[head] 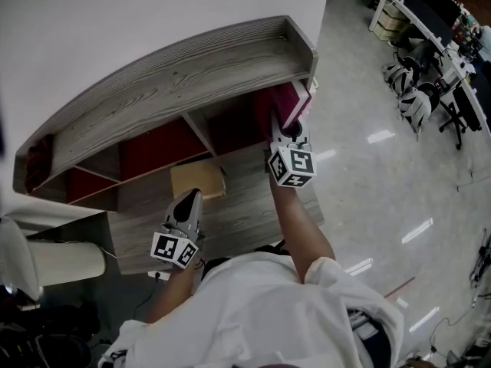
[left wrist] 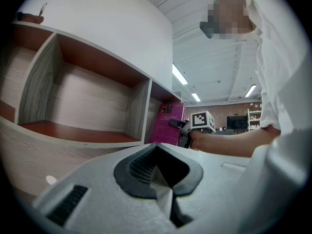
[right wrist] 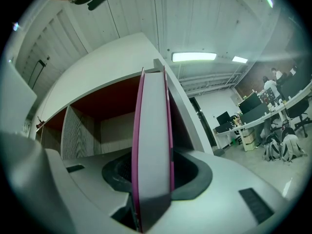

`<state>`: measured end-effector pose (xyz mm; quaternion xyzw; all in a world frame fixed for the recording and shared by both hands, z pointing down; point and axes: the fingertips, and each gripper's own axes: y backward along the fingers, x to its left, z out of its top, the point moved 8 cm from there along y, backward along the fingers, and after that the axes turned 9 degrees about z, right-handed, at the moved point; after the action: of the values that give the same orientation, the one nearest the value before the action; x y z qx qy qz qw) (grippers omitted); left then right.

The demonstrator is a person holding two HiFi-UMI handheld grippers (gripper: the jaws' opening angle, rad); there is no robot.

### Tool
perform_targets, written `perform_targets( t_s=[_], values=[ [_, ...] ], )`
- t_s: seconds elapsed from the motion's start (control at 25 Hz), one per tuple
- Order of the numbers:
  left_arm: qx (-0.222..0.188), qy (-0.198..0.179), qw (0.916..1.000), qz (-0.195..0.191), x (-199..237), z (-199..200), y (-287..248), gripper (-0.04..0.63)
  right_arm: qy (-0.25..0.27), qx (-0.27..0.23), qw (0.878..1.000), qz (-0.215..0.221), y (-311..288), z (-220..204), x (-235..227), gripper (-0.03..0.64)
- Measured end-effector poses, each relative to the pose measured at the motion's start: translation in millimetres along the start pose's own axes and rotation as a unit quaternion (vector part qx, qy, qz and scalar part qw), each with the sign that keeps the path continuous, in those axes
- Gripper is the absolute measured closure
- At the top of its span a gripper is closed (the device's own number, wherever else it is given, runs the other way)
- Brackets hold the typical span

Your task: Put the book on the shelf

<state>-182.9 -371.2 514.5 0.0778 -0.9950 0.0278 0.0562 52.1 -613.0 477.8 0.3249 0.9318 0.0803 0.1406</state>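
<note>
A magenta book [head: 290, 100] stands upright at the mouth of the far-right compartment of the grey wood shelf [head: 192, 75]. My right gripper [head: 288, 135] is shut on its near edge. In the right gripper view the book [right wrist: 152, 130] rises edge-on from between the jaws of the right gripper [right wrist: 151, 184], with the red-backed compartment behind it. My left gripper [head: 190, 204] hovers over the lower ledge, shut and holding nothing. The left gripper view shows the left gripper [left wrist: 160, 172] low in front, the book [left wrist: 168, 123] and the right gripper [left wrist: 187, 129] off to the right.
A flat tan box [head: 198, 179] lies on the shelf's lower ledge between the two grippers. The other compartments [left wrist: 87, 101] hold nothing. A white seat [head: 46, 263] stands at the left. Desks and office chairs [head: 422, 90] line the far right across a glossy floor.
</note>
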Motion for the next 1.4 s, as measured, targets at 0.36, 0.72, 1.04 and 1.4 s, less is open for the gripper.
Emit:
perform_targets(
  t_s=[0.36, 0.72, 1.04, 1.4],
  values=[
    [0.002, 0.006, 1.0000, -0.003, -2.2, -3.0, 4.7, 0.586, -0.010, -0.004, 1.000, 0.015, 3.6, 5.7, 2.0, 0.468],
    [-0.011, 0.008, 0.9996, -0.024, -5.5, -6.2, 15.8, 0.586, 0.011, 0.001, 1.000, 0.012, 26.1, 20.0, 7.7, 0.465],
    [-0.010, 0.019, 0.9991, -0.037, -9.6, -5.8, 38.0, 0.586, 0.016, 0.006, 1.000, -0.005, 56.3, 33.0, 17.9, 0.463],
    [-0.026, 0.027, 0.9975, -0.060, -9.4, -1.4, 70.4, 0.586, 0.044, 0.004, 0.999, -0.019, 108.6, 57.2, 46.8, 0.464]
  ],
)
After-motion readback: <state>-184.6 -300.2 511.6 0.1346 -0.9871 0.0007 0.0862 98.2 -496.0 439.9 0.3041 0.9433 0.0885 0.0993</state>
